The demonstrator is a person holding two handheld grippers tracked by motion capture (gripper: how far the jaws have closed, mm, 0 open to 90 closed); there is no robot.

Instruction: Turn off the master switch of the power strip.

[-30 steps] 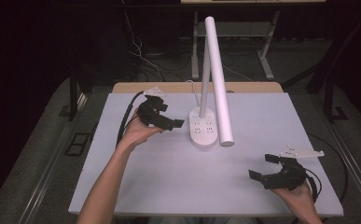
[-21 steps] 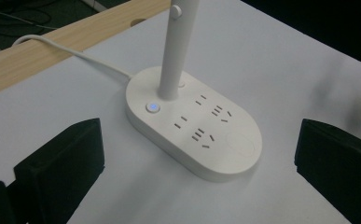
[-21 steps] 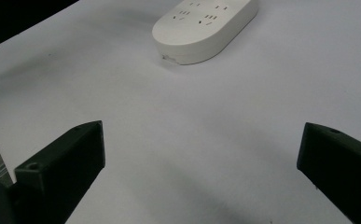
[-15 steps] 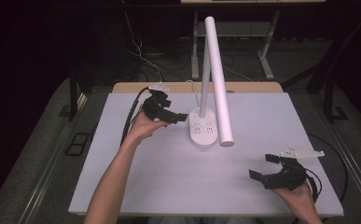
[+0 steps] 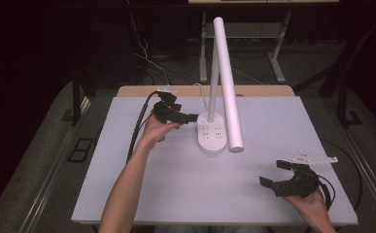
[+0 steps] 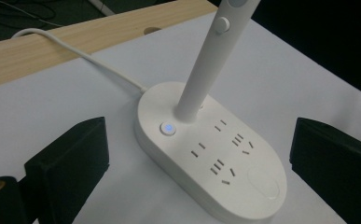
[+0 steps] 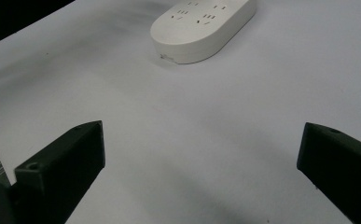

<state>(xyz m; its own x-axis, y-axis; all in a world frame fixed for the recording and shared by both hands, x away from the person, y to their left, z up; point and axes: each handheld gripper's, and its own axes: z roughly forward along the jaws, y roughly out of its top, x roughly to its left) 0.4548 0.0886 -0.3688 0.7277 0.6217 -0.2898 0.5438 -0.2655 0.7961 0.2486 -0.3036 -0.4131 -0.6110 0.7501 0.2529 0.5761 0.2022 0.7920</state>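
Working over a white table (image 5: 273, 204) bearing a desk lamp, with the oval lamp base (image 5: 211, 135) standing toward the far middle and serving as the reference for everything else. Seeing the long lamp head (image 5: 228, 87) slanting forward over the right side of that base, and a white cord (image 6: 75, 49) running off behind it toward the wooden far edge. Bringing the left gripper (image 5: 188, 116) in just left of the lamp base, jaws spread wide and flanking it in the left gripper view, pinching nothing and touching nothing. Resting the right gripper (image 5: 272, 174) well apart from the lamp base, to the near right, jaws likewise spread and empty. Noting a small round button (image 6: 168, 128) glowing blue on the base beside the stem. Judging the approach as largely done; contacting the base, probably pressing that button or gripping the base, remaining ahead.
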